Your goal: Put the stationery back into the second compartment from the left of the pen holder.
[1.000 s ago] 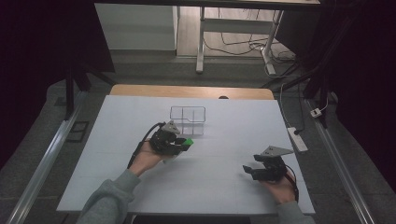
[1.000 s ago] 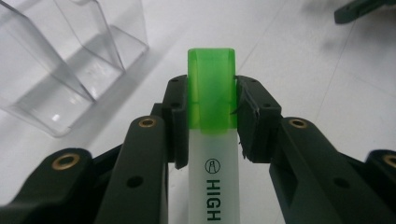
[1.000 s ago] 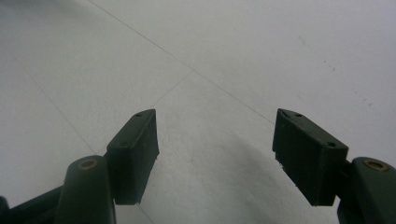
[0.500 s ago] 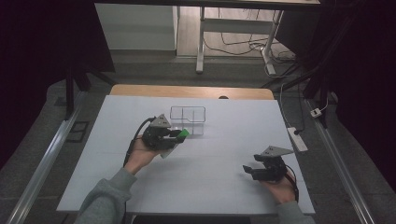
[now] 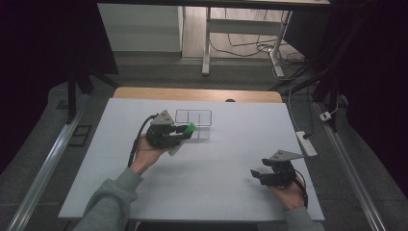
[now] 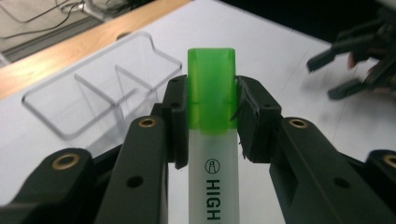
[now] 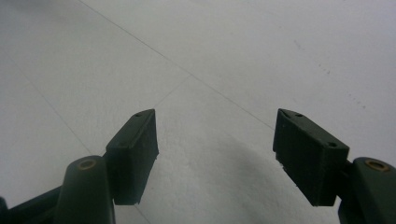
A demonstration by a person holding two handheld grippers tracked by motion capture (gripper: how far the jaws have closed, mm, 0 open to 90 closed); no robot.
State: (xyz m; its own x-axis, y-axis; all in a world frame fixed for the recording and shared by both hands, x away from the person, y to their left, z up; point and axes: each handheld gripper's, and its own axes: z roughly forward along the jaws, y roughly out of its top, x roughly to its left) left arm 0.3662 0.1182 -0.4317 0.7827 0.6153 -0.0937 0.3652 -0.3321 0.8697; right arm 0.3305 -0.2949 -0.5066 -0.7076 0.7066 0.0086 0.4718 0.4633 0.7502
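A highlighter (image 6: 212, 140) with a white barrel and a green cap (image 5: 190, 128) sits clamped between the jaws of my left gripper (image 5: 185, 131), the cap poking out past the fingertips. The left gripper (image 6: 211, 109) hovers beside the near left corner of a clear plastic organiser (image 5: 193, 118) with several compartments; in the left gripper view the organiser (image 6: 100, 88) lies just beyond the cap, to its left. My right gripper (image 5: 257, 174) rests low over the white table (image 5: 226, 149) at the front right, its jaws wide apart with nothing between them. The right gripper (image 7: 215, 147) looks onto bare table.
A wooden strip (image 5: 192, 94) edges the table's far side. A power strip (image 5: 306, 144) and cables lie off the right edge. Metal rails run along the floor at both sides.
My left gripper has lifted and carried the highlighter up and to the right, closer to the clear organiser. The right gripper has stayed still.
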